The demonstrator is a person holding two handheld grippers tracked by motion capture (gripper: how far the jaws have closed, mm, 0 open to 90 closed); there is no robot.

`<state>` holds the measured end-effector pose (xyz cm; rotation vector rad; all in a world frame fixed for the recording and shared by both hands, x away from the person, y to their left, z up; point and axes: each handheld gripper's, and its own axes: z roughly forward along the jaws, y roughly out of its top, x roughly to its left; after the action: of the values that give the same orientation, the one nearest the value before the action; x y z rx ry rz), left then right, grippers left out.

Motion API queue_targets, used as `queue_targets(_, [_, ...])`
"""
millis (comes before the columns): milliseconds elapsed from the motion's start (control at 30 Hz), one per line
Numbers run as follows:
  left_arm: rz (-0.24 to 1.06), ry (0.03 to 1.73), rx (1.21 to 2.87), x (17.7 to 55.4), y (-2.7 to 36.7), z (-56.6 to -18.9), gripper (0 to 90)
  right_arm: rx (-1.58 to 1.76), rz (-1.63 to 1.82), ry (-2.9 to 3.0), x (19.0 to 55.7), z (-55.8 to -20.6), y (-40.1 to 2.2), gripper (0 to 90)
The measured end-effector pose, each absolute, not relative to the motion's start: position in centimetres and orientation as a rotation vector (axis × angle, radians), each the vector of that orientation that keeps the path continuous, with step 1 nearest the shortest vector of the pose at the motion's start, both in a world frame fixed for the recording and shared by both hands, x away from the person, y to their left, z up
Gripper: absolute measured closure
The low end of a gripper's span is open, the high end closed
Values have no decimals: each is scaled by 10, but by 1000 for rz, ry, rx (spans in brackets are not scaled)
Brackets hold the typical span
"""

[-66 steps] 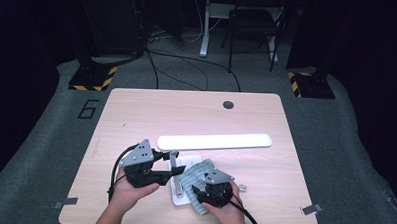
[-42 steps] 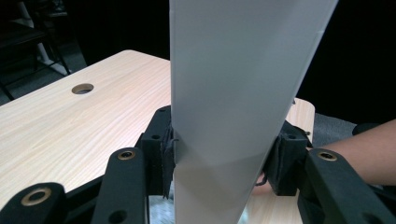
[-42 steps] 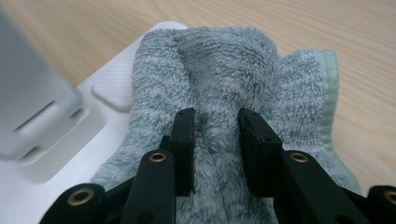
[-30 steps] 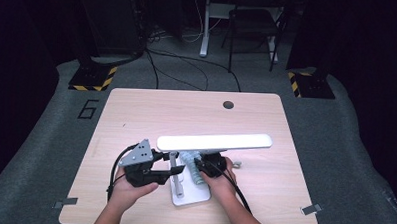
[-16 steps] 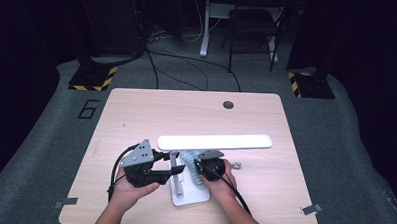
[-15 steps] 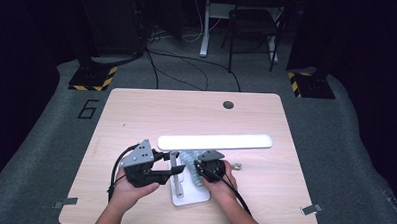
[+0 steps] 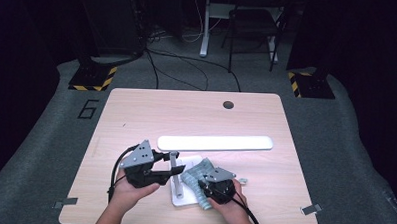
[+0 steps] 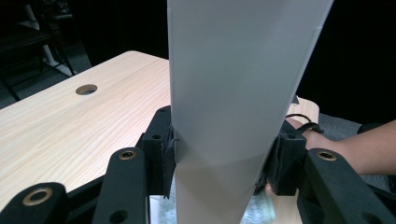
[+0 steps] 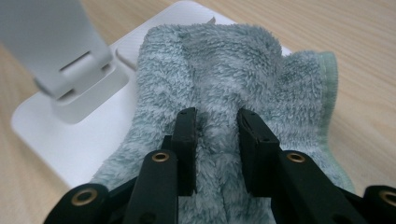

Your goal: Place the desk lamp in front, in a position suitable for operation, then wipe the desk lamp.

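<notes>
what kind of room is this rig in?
Likely a lab or recording studio, not a home: a lone wooden table on grey carpet, hazard-striped stand bases, loose cables on the floor, and a number 6 marked beside the table.

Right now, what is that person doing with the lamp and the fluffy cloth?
A person is cleaning a white desk lamp on a wooden table. The left gripper is clamped on the lamp's upright arm and steadies it. The right gripper pinches a pale green cloth and presses it on the lamp's flat white base, beside the foot of the arm. The lamp's long head sticks out sideways above them.
</notes>
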<state>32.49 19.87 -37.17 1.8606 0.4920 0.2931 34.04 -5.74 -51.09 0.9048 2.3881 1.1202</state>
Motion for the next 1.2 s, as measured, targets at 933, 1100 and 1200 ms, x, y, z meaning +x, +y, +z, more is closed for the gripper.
queue_targets(933, [277, 485, 1855, 325, 199, -373, 526, 871, 1106, 2419, 334, -507, -21, 675])
queue_targets(1100, [278, 485, 1853, 325, 199, -373, 526, 887, 1100, 2407, 347, -508, -16, 683])
queue_targets(1200, [275, 486, 1849, 325, 200, -373, 525, 913, 1076, 2392, 355, -508, -12, 690])
